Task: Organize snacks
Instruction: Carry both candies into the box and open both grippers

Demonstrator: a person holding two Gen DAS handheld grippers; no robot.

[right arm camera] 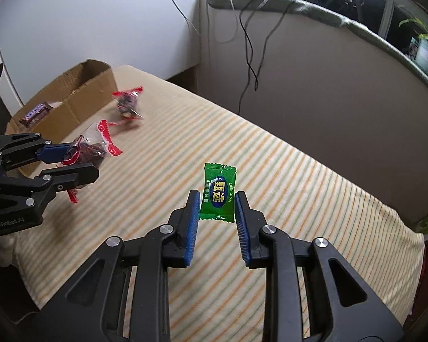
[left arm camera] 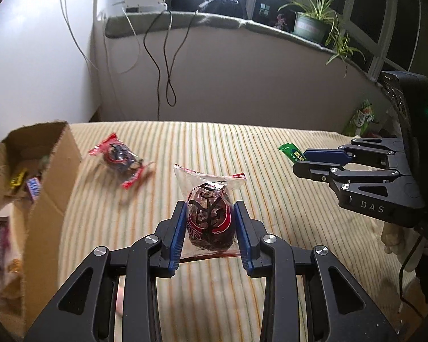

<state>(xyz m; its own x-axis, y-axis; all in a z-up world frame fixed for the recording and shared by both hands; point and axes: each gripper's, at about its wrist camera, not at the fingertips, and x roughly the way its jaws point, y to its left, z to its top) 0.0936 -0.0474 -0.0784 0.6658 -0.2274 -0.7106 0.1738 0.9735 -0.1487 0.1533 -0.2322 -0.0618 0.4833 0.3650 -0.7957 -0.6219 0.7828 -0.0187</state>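
My left gripper is shut on a clear-wrapped dark red snack and holds it above the striped cloth; it also shows in the right wrist view. My right gripper is shut on a green candy packet, held above the cloth; the packet also shows in the left wrist view. A second red-wrapped snack lies on the cloth near an open cardboard box, which holds several chocolate bars.
The striped cloth covers the work surface. Cables hang down the wall behind it. A potted plant stands on the window ledge. A green bag lies at the far right edge.
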